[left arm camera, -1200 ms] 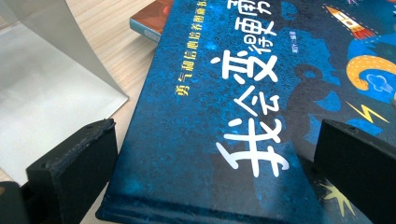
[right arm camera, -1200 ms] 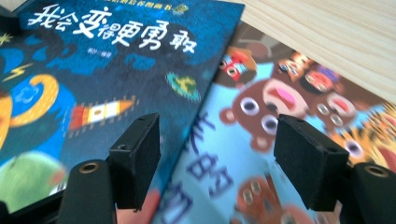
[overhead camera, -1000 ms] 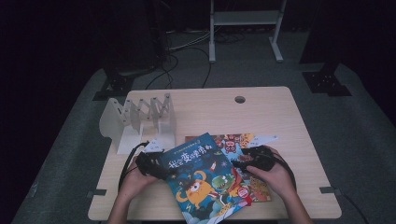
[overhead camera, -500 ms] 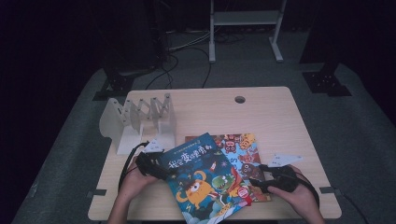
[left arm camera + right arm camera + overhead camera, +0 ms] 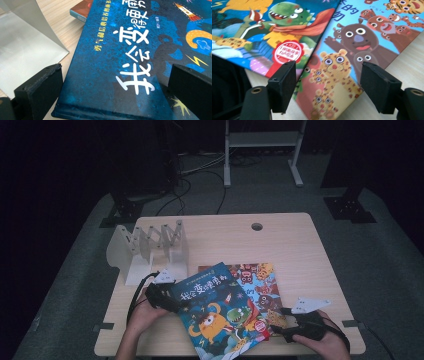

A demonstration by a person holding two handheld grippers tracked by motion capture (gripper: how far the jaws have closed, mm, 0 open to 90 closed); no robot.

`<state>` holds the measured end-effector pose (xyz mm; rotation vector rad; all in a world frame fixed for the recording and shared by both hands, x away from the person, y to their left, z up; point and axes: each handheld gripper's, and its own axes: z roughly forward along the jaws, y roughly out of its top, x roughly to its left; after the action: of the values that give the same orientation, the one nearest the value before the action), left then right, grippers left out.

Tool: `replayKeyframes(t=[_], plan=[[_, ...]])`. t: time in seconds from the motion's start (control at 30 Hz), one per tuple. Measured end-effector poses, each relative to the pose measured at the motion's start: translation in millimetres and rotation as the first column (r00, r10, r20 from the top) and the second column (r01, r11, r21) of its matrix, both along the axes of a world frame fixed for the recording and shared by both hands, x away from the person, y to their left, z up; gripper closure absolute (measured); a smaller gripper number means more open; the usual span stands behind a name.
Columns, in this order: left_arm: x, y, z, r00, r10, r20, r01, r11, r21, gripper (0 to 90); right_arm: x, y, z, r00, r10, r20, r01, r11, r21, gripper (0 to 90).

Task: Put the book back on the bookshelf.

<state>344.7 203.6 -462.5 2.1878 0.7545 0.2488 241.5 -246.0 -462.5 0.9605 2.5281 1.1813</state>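
Two picture books lie overlapped at the table's (image 5: 295, 245) near edge: the blue book (image 5: 215, 315) on top, the animal book (image 5: 260, 285) beneath it. You should expect stiff, flat, fairly slick covers, so take them by an edge or spine. Your left gripper (image 5: 161, 296) stands open astride the blue book's spine corner, pads not pressing. Your right gripper (image 5: 278, 330), jaws just opening, holds nothing, with the animal book's corner between them.
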Motion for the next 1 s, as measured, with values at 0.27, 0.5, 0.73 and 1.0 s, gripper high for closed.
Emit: replayKeyframes(t=[0.27, 0.5, 0.73, 1.0], plan=[[0.0, 0.1, -0.1, 1.0000, 0.001, -0.003, -0.001, 1.0000, -0.003, 0.0, -9.9, 4.1, -2.7, 0.9998, 0.021, 0.004, -0.021, 0.999, -0.024, 28.3], [-0.8, 0.6, -0.1, 0.9996, -0.012, -0.024, 0.012, 0.9999, -0.006, 0.0, -5.5, 1.8, -2.5, 0.9998, -0.012, 0.017, 0.012, 1.000, -0.029, 28.9], [-1.8, -2.8, -0.2, 0.9986, -0.041, -0.033, 0.041, 0.9991, -0.010, 0.0, 11.1, -3.3, -1.7, 0.9973, -0.061, 0.042, 0.063, 0.997, -0.051, 29.7], [-2.7, -4.8, -0.1, 0.9973, -0.058, -0.045, 0.057, 0.9983, -0.010, 0.0, 35.0, -6.2, -0.7, 0.9927, -0.111, 0.047, 0.114, 0.991, -0.069, 29.4]])
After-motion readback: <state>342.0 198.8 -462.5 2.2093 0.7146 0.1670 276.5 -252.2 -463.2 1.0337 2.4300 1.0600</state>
